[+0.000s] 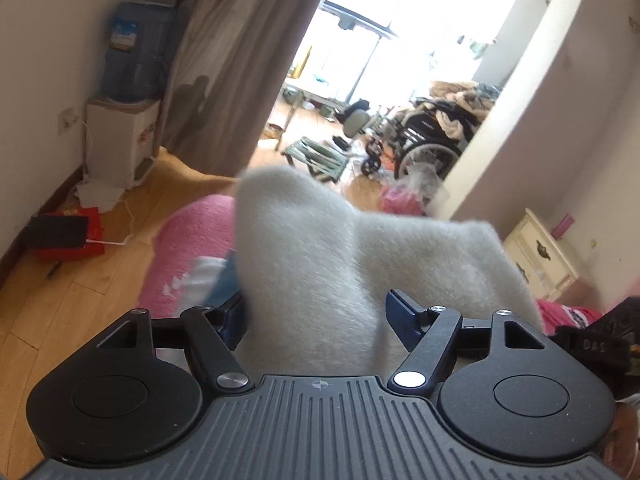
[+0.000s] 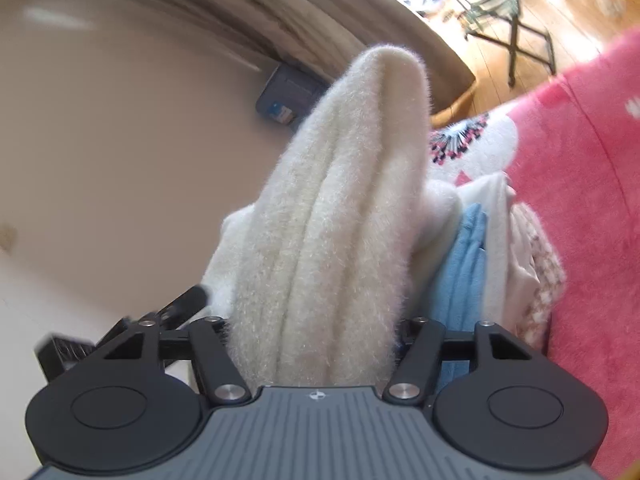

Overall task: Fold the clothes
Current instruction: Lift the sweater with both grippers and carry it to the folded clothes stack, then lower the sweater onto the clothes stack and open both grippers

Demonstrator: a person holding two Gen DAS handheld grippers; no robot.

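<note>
So I've got this fuzzy white garment (image 1: 328, 256) lifted up in the air with both grippers, one on each end I think, so it hangs free and I can line up a fold instead of fighting it on the bed. My left gripper (image 1: 320, 316) has its fingers fairly wide, with the fabric bunched between them; I honestly can't tell if it's a real pinch or the cloth is just draped through the gap. My right gripper (image 2: 316, 332) looks tighter: a thick gathered wad of the same fleece fills the whole space between the fingers and sticks up in ridges, so I'd call that clamped on it. Below it in the right view there's a stack of clothes (image 2: 472, 248), blue and pale layers, sitting on the pink blanket (image 2: 580, 168), which is probably where this one ends up once folded. Holding it high keeps it from dragging over that pile. Next I'd guess I need to spread it flat, since it's still all scrunched
</note>
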